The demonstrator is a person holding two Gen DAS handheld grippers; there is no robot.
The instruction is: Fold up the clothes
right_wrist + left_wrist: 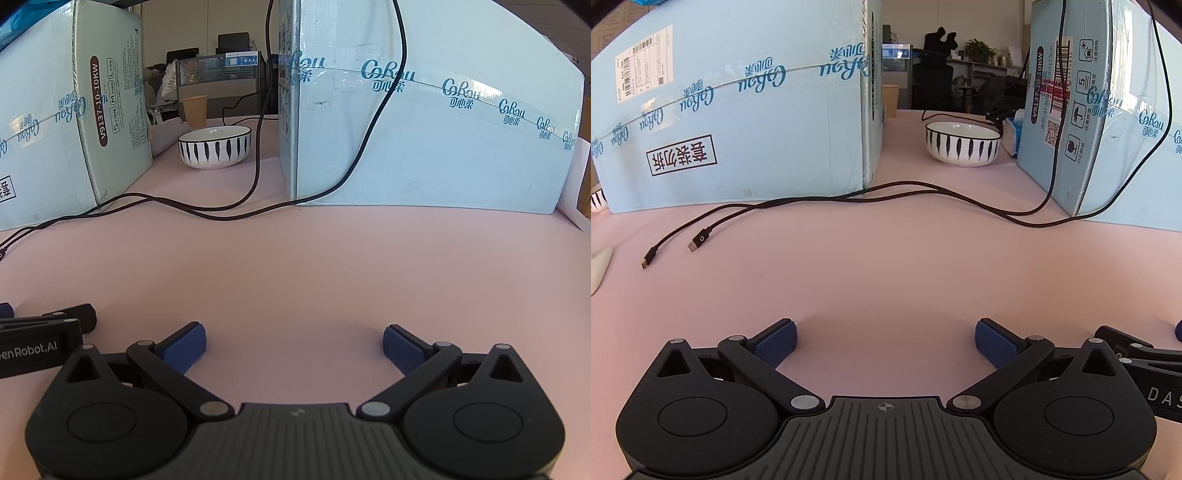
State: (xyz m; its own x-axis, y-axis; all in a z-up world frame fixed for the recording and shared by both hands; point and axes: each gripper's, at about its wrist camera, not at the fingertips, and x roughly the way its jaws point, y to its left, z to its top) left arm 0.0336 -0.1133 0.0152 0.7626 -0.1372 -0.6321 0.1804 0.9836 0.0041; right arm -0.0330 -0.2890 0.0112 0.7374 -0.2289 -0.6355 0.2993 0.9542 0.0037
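Left gripper: jaws spread wide, blue ribbed pads well apart, nothing between them; it sits low over the pink table surface, though whether the pads touch it cannot be told.

Right gripper: jaws likewise spread wide, blue pads apart, holding nothing, low over the same pink surface. The two grippers lie side by side: part of the right one shows at the right edge of the left wrist view, part of the left one at the left edge of the right wrist view.

Clothes: none visible in either view; their place cannot be told.

Two black cables: trailing across the table ahead of the grippers, their plug ends lying loose toward the left.

Two pale blue cartons: one at left, one at right, standing on the table with a gap between them.

Bowl: white with dark stripes, upright in that gap, beyond the cables.

Paper cup: behind the bowl, upright.
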